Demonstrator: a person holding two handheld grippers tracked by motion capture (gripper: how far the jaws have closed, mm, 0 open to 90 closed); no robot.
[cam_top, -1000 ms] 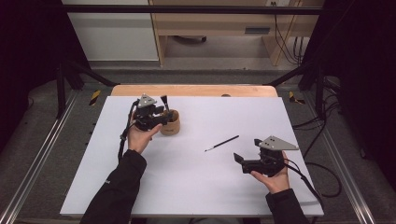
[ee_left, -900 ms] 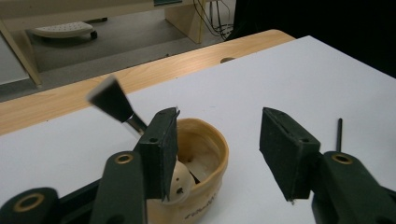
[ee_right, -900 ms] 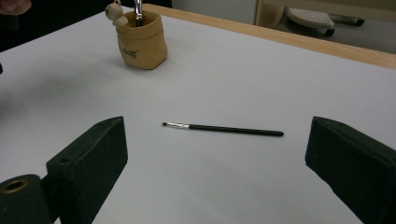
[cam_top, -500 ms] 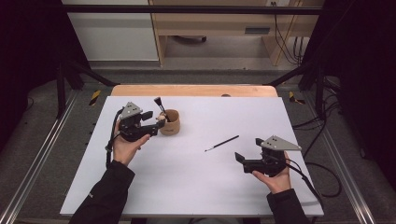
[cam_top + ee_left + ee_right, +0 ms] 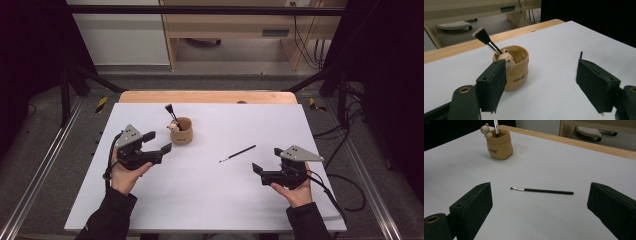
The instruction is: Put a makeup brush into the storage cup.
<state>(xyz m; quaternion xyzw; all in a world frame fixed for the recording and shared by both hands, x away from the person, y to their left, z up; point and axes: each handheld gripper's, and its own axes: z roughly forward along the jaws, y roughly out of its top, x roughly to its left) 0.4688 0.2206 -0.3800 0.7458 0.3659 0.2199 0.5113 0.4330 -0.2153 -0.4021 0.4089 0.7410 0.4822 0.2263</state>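
Observation:
A tan bag-shaped cup [image 5: 182, 132] with a small bear figure on its rim stands on the white table. A flat black-bristled brush [image 5: 170, 111] leans in it, bristles up. My left gripper [image 5: 159, 141] hovers just left of the cup and points at it. Its jaws have just been opening and stand open, with nothing between them. Past those jaws I see the cup [image 5: 517, 70] and the brush [image 5: 484, 37]. A thin black brush [image 5: 238, 153] lies flat mid-table. My right gripper [image 5: 259, 171] rests open at the right, aimed at the thin brush [image 5: 544, 191], well short of it.
The white table top [image 5: 210, 210] has a wooden strip [image 5: 207, 96] along its far edge. Metal frame rails run down both sides, and cables lie on the floor at the right. A wooden desk stands beyond the table.
My left gripper has drawn back from the cup toward the left and nearer the person, jaws spreading, leaving the flat brush standing in the cup. The right gripper has stayed put.

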